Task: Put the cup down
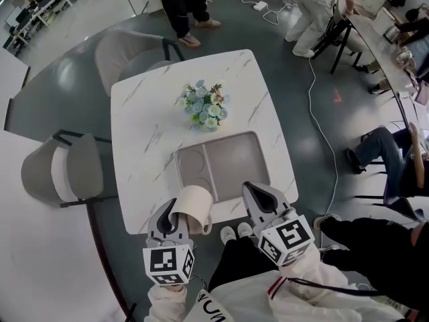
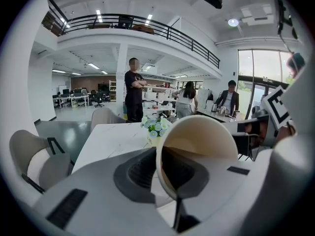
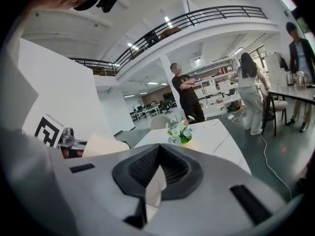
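A cream paper cup point(image 1: 194, 206) hangs tilted over the front edge of the white marble table point(image 1: 144, 146), by the front-left corner of the grey tray point(image 1: 234, 159). My left gripper point(image 1: 175, 210) is shut on the cup's wall near the rim. In the left gripper view the cup point(image 2: 197, 151) leans to the right, its brown inside showing, with the rim pinched where my left gripper point(image 2: 160, 156) closes. My right gripper point(image 1: 258, 192) hovers over the tray's front-right edge, shut on nothing. The right gripper view shows my right gripper point(image 3: 158, 149) with tips together, and the cup point(image 3: 103, 144) to its left.
A bunch of blue and white flowers point(image 1: 204, 104) stands mid-table behind the tray. Grey chairs stand at the left point(image 1: 60, 170) and far side point(image 1: 127, 52). A person point(image 1: 181, 5) stands beyond the table; others sit at the right point(image 1: 389, 153). A cable point(image 1: 315, 106) runs along the floor.
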